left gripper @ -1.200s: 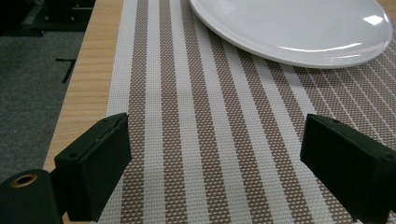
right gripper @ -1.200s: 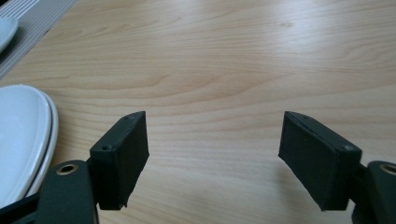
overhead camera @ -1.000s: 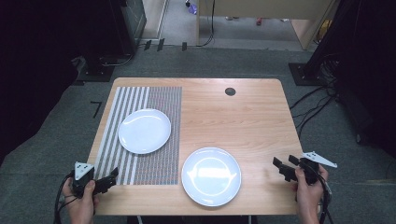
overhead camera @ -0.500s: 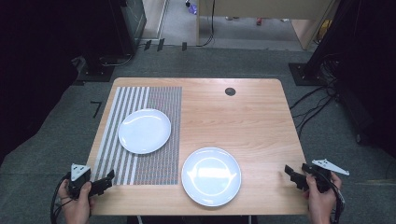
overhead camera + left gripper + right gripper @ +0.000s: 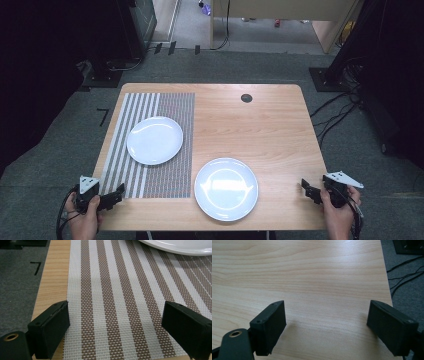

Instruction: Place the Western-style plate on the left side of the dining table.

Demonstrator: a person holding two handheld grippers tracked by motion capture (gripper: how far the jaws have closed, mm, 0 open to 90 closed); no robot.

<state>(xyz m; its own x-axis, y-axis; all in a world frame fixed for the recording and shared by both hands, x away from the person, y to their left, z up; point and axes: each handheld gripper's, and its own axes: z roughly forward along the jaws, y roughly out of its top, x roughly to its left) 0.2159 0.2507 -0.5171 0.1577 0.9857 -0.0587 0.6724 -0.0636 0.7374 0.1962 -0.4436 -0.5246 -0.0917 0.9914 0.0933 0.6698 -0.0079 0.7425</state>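
A white plate rests on a brown-and-white striped placemat on the left half of the wooden table. A second white plate lies on bare wood near the front edge. My left gripper is open at the mat's near left corner. In the left gripper view, my left gripper has only the placemat between its jaws, and the plate's rim lies ahead. My right gripper is open at the near right corner. My right gripper has just been opening, with bare table between its jaws.
A small black round grommet is set in the table's far side. Grey carpet surrounds the table. Cables trail on the floor to the right, and dark equipment stands at the back left and right.
Both hands have drawn back slightly toward the table's near edge, the right one also a little outward. The plates and mat have not moved.
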